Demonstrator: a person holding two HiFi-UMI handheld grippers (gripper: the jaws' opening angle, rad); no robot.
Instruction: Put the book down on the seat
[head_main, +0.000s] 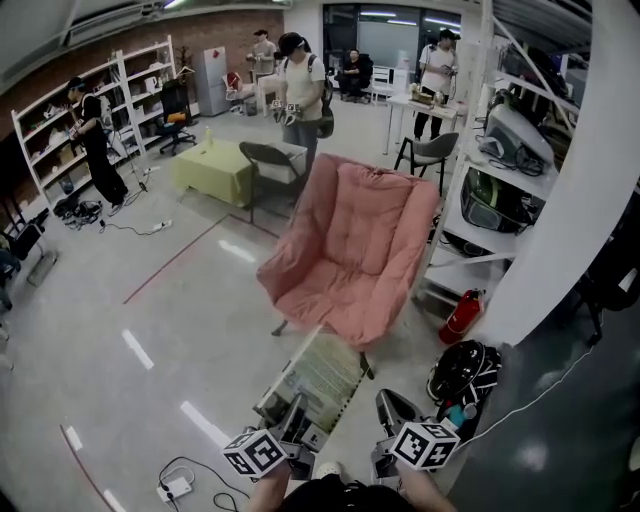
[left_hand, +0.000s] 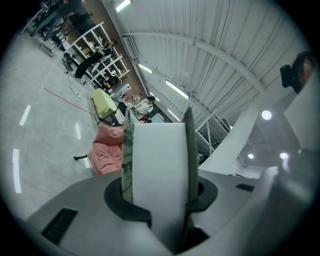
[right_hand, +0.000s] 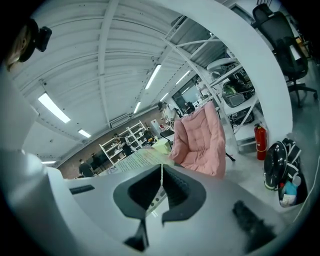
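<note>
At six o'clock in the head view, the book (head_main: 318, 372) is held up off the floor between the two grippers, open, with its printed pages facing up. Its far edge reaches toward the front rim of the pink folding chair (head_main: 352, 250), and the book has not yet been laid on the seat cushion (head_main: 335, 295). The left gripper (left_hand: 159, 125) is clamped on the thick white block of pages, which fills the whole gap between its jaws. The right gripper (right_hand: 161, 172) has its jaws almost together, pinching a thin edge of the book, with the open page spreading away toward ten o'clock in that view. Both marker cubes, the left (head_main: 255, 452) and the right (head_main: 425, 445), sit at the bottom of the head view, at seven and five o'clock of the book. A red fire extinguisher (head_main: 461, 317) stands on the floor at four o'clock of the chair, and a black bag (head_main: 464, 373) lies just below it. A yellow-green table (head_main: 212, 168) stands at ten o'clock of the chair, and a person (head_main: 300, 95) stands beyond the chair at twelve.
</note>
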